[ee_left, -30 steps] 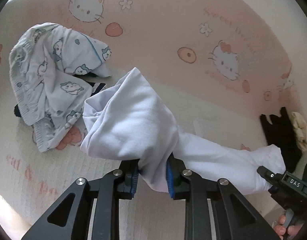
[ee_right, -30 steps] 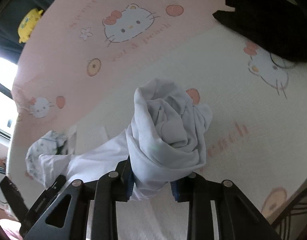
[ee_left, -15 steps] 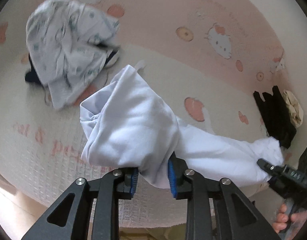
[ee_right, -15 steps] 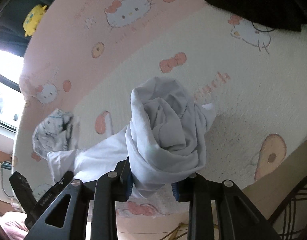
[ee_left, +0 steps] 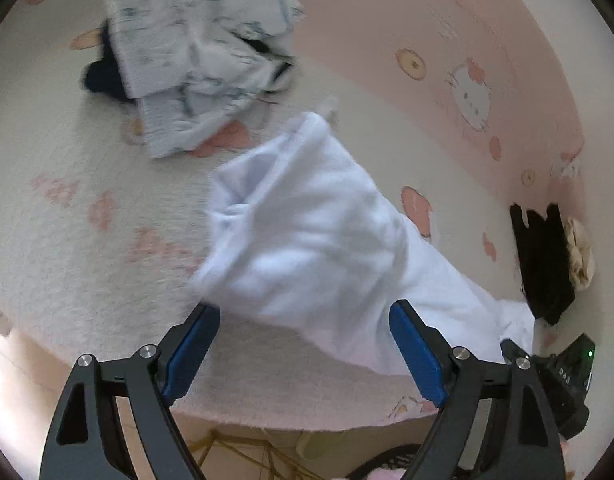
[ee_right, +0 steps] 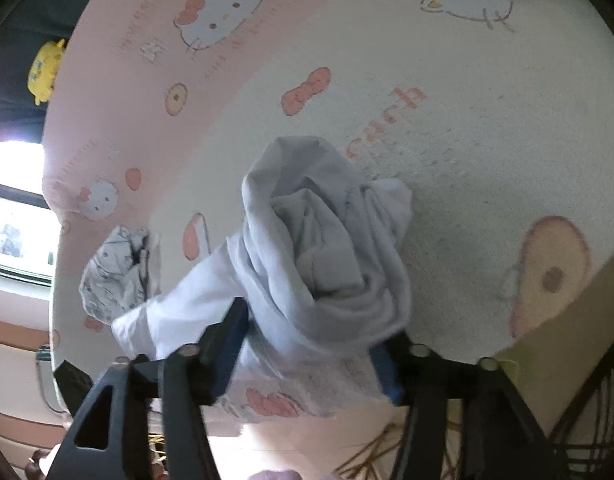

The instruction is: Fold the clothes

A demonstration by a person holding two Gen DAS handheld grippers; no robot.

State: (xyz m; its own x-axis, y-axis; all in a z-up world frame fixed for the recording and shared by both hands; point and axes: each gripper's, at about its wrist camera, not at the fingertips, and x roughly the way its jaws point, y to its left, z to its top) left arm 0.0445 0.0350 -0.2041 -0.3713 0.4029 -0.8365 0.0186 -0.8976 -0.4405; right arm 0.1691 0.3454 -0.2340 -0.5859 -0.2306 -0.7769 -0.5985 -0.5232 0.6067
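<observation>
Left wrist view: my crumpled white cotton garment [ee_left: 319, 240] sags onto the pink-and-cream cartoon blanket [ee_left: 67, 264] as my left gripper [ee_left: 303, 344] and right gripper [ee_right: 307, 344] spread, jaws opening around it. I should lay it flat before creasing.

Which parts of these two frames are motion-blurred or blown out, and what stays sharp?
Left wrist view: white garment and patterned clothes pile smeared by motion, gripper fingers crisp. Right wrist view: garment's left edge softly blurred, window at far left blown out; both views bend the blanket fisheye-style.
</observation>
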